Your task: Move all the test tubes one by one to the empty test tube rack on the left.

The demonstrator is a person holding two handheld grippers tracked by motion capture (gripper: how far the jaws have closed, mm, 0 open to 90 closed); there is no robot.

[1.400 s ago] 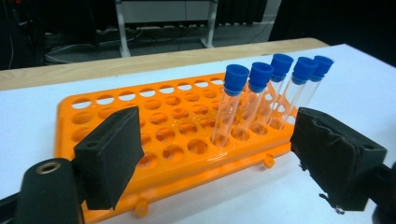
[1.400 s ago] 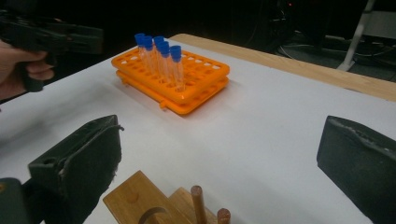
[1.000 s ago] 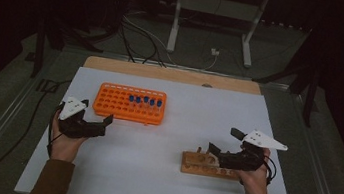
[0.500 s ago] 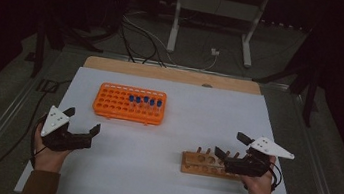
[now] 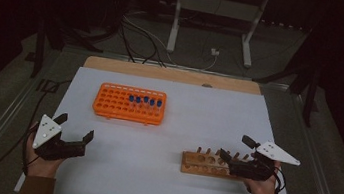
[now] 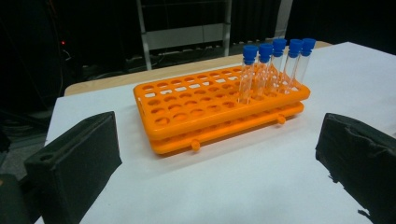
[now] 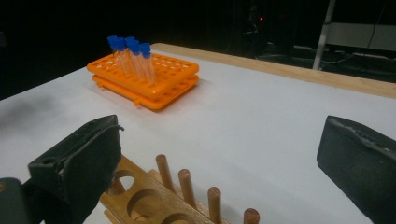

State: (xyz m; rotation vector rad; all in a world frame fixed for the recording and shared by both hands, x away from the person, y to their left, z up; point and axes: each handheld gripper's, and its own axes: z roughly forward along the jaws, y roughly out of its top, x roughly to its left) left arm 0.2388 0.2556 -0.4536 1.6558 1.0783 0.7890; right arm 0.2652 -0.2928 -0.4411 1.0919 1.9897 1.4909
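Observation:
An orange tube rack (image 5: 129, 104) lies at the table's far left centre, with several blue-capped clear tubes (image 5: 144, 101) standing in its right end. A wooden rack (image 5: 206, 163) with round holes and upright pegs sits near the front right. My left gripper (image 5: 75, 128) is open near the front left corner, well short of the orange rack (image 6: 219, 107) and its tubes (image 6: 275, 65). My right gripper (image 5: 235, 147) is open at the wooden rack's right end, with the pegs (image 7: 187, 186) just below its jaws. Neither holds anything.
A white sheet (image 5: 198, 115) covers the table, and a strip of bare wood (image 5: 173, 74) runs along its far edge. Beyond it, cables (image 5: 137, 37) and a metal stand (image 5: 216, 12) occupy the dark floor. Open sheet lies between the two racks.
My left gripper has drawn back from the orange rack toward the front left corner. The right gripper has slid slightly right along the wooden rack. Both stay open.

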